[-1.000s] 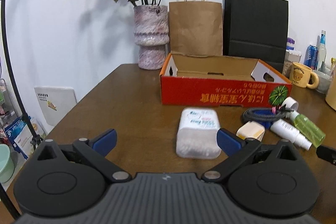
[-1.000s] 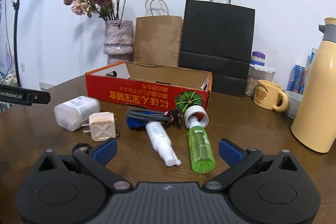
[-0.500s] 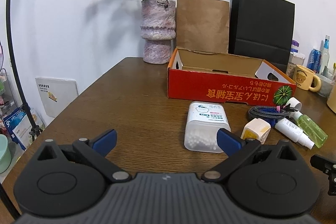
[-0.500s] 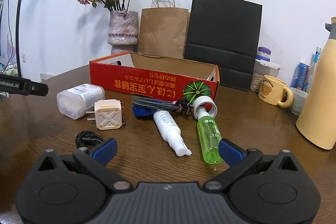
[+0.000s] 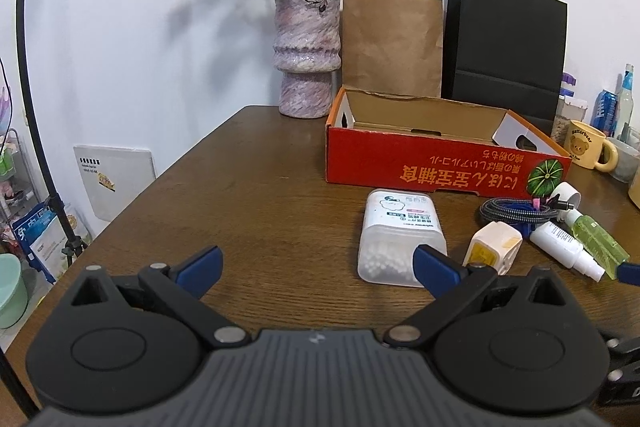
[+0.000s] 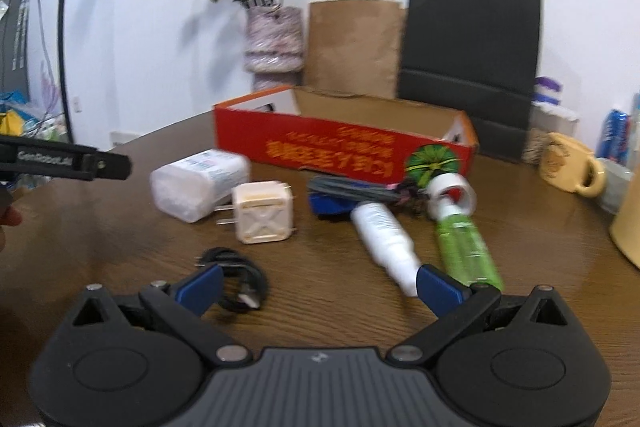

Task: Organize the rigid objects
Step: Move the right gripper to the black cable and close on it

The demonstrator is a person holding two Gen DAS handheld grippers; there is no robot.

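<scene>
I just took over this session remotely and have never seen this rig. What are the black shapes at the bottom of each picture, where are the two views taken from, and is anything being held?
There is no robot arm: a person holds a two-finger gripper in each hand, and a fisheye camera on each looks forward along its fingers. The black shapes are the gripper bodies; the blue tips are the fingers. One picture is from the left gripper, the other from the right gripper. Both are open and hold nothing.

On the wooden table lie a cotton swab box, a white plug adapter, a white spray bottle, a green bottle, a braided cable and a black cord. Behind them stands an open red cardboard box; no item can be seen inside it.
</scene>
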